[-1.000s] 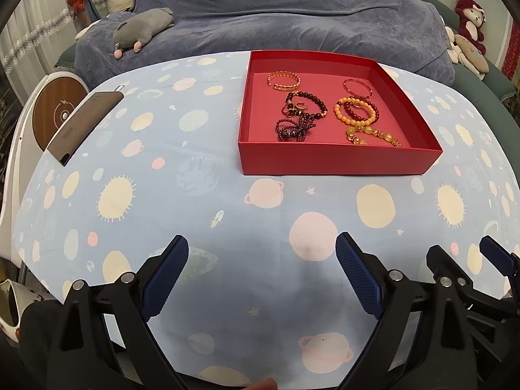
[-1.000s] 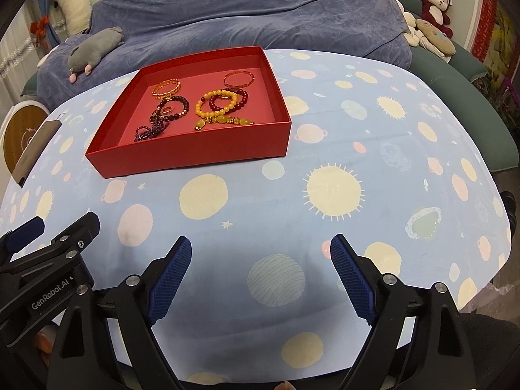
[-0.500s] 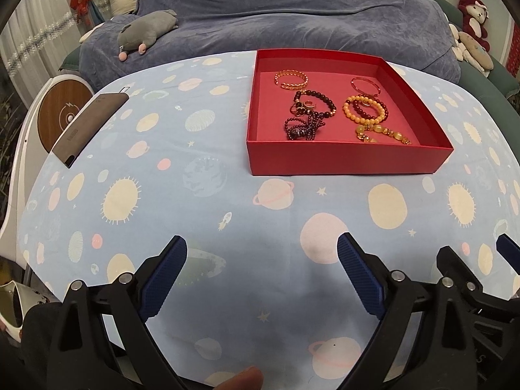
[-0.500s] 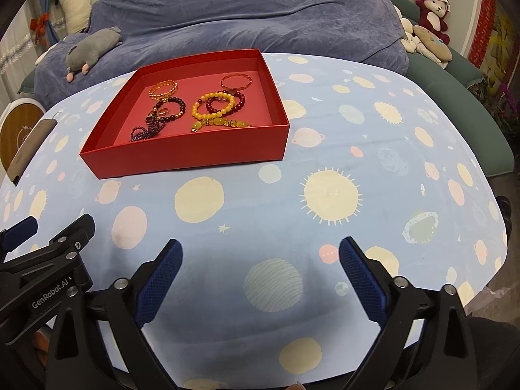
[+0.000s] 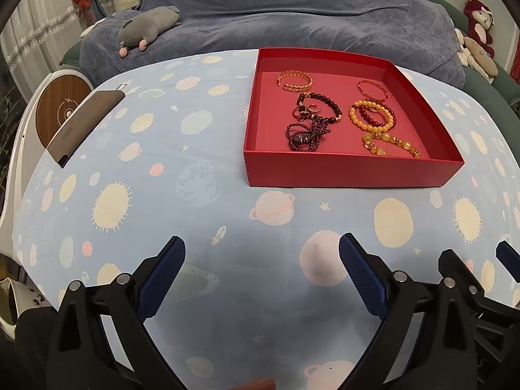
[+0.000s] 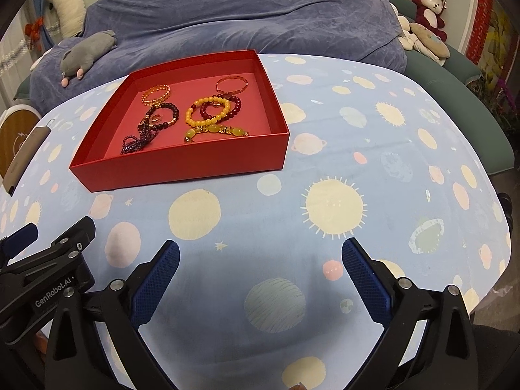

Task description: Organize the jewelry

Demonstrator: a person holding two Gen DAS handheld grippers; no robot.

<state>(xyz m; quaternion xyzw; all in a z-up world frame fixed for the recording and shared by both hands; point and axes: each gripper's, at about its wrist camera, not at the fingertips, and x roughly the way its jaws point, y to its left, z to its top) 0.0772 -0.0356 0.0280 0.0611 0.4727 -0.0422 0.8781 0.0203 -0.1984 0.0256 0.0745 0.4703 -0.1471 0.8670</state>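
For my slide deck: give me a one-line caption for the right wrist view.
Open right gripper above a planet-print tablecloth, facing a red tray of beaded bracelets.

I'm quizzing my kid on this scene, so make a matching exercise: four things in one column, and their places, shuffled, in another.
Things:
1. yellow bead bracelet
2. gold chain bangle
3. grey plush mouse
4. grey phone

Places:
A. on the blue blanket behind the table
B. far left corner of the red tray
C. left edge of the tablecloth
D. overlapping a dark red bead bracelet

Pairs: 1-D, 2-B, 3-A, 4-C
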